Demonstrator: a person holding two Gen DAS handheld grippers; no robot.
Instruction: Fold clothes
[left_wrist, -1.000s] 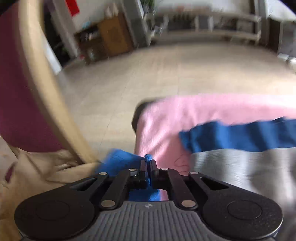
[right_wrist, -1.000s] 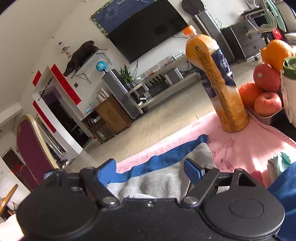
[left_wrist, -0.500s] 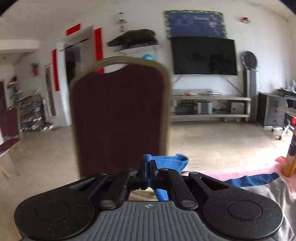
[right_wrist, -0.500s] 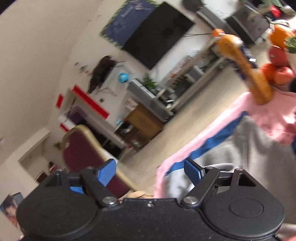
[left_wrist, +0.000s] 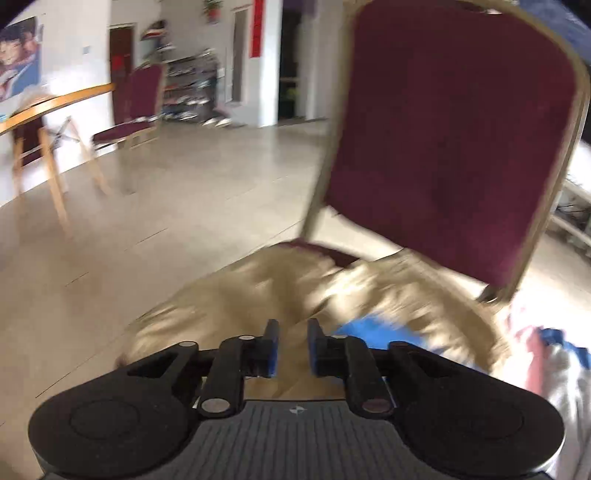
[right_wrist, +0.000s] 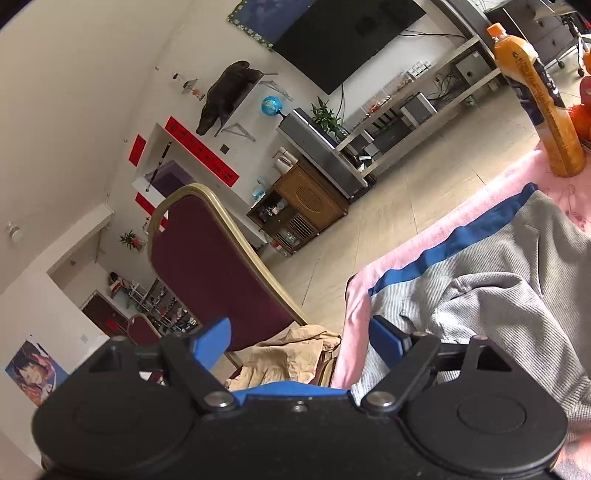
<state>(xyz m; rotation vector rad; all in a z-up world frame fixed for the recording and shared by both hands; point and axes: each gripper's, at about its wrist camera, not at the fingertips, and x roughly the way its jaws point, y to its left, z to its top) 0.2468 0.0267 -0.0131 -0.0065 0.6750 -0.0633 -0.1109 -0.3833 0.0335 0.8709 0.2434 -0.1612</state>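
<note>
A grey garment with a blue band (right_wrist: 491, 258) lies rumpled on the pink cloth-covered table (right_wrist: 424, 236); its edge shows in the left wrist view (left_wrist: 561, 365). A blue cloth piece (left_wrist: 376, 328) lies just right of my left gripper (left_wrist: 291, 347), whose fingers stand slightly apart with nothing between them, above a tan garment (left_wrist: 258, 295) heaped on a maroon chair (left_wrist: 443, 140). My right gripper (right_wrist: 299, 339) is open and empty over the table's left edge, with the tan garment (right_wrist: 291, 354) and chair (right_wrist: 210, 251) beyond it.
An orange drink bottle (right_wrist: 535, 99) stands on the table's far right beside fruit (right_wrist: 581, 114). A wooden cabinet (right_wrist: 303, 206) and TV shelf stand by the far wall. A wooden table (left_wrist: 44, 110) and a second maroon chair (left_wrist: 133, 107) stand across the tiled floor.
My left gripper has opened and let go of the blue cloth, and has swung left and down toward the chair seat. My right gripper stays open and has tilted.
</note>
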